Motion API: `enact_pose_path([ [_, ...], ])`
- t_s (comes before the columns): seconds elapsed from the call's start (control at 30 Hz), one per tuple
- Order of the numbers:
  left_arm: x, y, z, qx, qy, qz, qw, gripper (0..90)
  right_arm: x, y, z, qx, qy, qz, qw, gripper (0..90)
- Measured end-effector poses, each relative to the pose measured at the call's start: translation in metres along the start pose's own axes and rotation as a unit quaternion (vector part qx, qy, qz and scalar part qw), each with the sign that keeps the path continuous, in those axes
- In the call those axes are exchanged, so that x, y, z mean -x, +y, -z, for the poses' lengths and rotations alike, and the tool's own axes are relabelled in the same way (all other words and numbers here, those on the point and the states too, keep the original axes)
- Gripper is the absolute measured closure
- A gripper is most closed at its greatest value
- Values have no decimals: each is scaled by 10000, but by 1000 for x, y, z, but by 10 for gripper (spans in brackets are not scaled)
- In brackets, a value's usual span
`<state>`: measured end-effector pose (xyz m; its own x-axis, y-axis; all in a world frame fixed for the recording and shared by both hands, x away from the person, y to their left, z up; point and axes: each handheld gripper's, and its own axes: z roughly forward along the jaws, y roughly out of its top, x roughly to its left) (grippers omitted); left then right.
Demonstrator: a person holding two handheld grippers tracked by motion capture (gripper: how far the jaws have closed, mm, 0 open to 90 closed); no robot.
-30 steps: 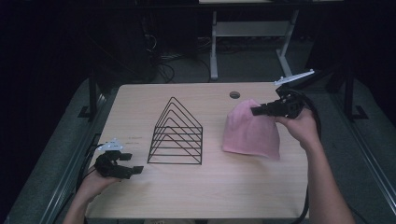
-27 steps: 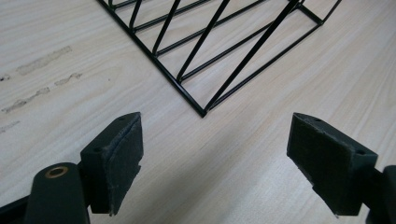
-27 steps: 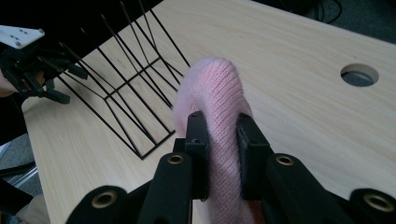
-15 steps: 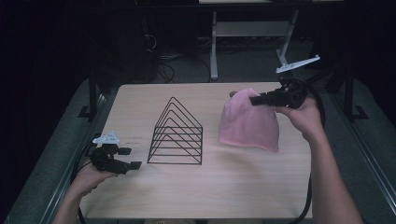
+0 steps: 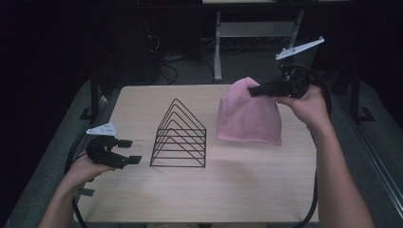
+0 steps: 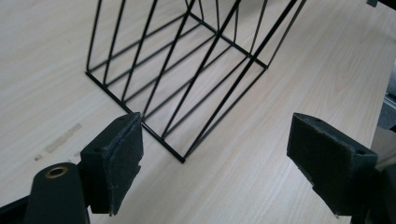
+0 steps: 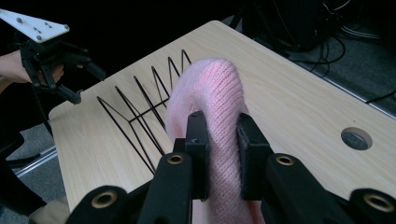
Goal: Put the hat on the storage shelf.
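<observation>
A pink knitted hat [image 5: 248,116] hangs above the right half of the table, pinched at its top by my right gripper [image 5: 256,90]. In the right gripper view the jaws are shut on the pink hat [image 7: 219,98], with knit bulging up between the pads. A black wire rack [image 5: 179,135] of triangular frames stands at mid-table. My left gripper [image 5: 129,151] rests open at the table's left edge, just left of the rack. In the left gripper view its pads [image 6: 116,154] stand wide apart, and the wire rack's [image 6: 196,70] near corner lies between and beyond them.
The wooden table [image 5: 237,190] has bare surface in front of the rack and hat. A round cable hole [image 7: 356,138] sits near the table's far right edge. Beyond the far edge are dark floor, cables and a white stand [image 5: 218,42].
My right gripper has lifted the hat higher and slightly toward the far side, so it now hangs off the table. The left gripper has shifted a little left and away.
</observation>
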<state>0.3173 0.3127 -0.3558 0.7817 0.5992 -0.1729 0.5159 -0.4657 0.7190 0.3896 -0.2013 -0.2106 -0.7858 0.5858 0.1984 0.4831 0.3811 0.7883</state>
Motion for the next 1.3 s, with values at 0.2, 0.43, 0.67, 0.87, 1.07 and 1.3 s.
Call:
enact_pose_path([
  [0.2, 3, 11, 5, 5, -16, -112, 9999, 181, -10, 13, 3, 46, 11, 153, 9999, 777],
  [0.43, 8, 29, 9, 49, -32, -296, 9995, 183, -25, 34, 7, 61, 71, 346, 9994, 777],
  [0.67, 16, 50, 10, 70, -148, -446, 9989, 186, -41, 55, 9, 97, 140, 493, 9986, 777],
  [0.87, 18, 63, 11, 50, -216, -526, 9984, 186, -50, 70, 4, 91, 195, 594, 9980, 777],
  [1.07, 19, 70, 8, 36, -320, -479, 9983, 186, -61, 85, -7, 67, 323, 759, 9966, 777],
  [1.3, 20, 83, 9, 15, -331, -650, 9973, 186, -67, 98, -17, 104, 459, 860, 9952, 777],
])
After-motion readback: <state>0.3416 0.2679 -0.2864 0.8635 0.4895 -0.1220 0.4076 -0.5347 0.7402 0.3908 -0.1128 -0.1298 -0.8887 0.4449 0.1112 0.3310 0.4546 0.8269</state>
